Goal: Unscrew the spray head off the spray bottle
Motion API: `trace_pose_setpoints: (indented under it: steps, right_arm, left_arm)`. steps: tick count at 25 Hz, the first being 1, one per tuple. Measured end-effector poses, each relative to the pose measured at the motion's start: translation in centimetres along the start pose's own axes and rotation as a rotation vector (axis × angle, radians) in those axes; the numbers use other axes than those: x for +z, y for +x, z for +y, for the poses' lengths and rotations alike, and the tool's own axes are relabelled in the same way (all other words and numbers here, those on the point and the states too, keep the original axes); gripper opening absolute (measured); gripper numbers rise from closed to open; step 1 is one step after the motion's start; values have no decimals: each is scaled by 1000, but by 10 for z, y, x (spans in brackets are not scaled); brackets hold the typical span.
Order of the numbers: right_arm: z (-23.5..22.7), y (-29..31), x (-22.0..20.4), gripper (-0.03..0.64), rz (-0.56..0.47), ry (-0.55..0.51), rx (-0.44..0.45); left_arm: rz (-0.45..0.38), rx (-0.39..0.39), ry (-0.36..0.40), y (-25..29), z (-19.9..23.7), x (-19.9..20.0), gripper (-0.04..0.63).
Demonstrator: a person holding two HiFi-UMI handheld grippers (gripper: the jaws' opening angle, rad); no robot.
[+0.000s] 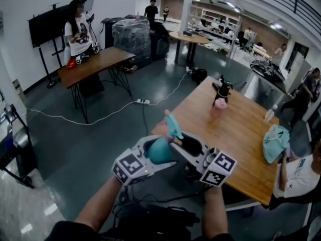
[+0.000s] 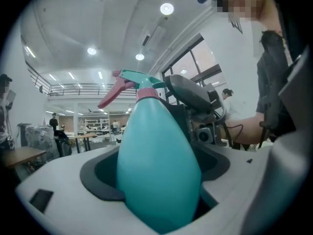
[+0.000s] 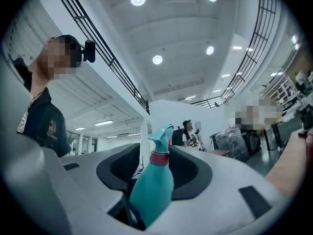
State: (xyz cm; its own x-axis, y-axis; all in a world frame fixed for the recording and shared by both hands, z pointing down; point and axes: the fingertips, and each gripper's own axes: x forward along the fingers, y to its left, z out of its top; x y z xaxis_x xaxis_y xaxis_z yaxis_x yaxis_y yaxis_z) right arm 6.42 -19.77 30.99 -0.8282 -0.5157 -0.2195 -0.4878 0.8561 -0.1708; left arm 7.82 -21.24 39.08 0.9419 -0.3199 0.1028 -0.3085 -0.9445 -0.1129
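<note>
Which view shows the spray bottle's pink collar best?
Right gripper view: the pink collar stands clear between the jaws. Left gripper view shows only a thin band of it above the body of the spray bottle. Head view: too small to make out.

The left forearm and right forearm extended forward, grippers angled toward each other. The left gripper was clamped on the bottle. The right gripper jaws stood apart either side of the bottle's neck, not gripping.
</note>
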Motion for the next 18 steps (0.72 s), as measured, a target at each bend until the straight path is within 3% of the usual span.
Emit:
trace_pose_setpoints:
  steps: [8, 14, 18]
  right_arm:
    - [-20, 6, -5, 181, 7, 29, -236]
    - [-26, 15, -15, 176, 70, 24, -343]
    - [-28, 17, -17, 162, 74, 24, -353]
  left_arm:
    - [52, 234, 33, 0, 33, -11, 431]
    - [98, 301, 83, 6, 35, -17, 431]
    - [116, 311, 92, 7, 35, -20, 431]
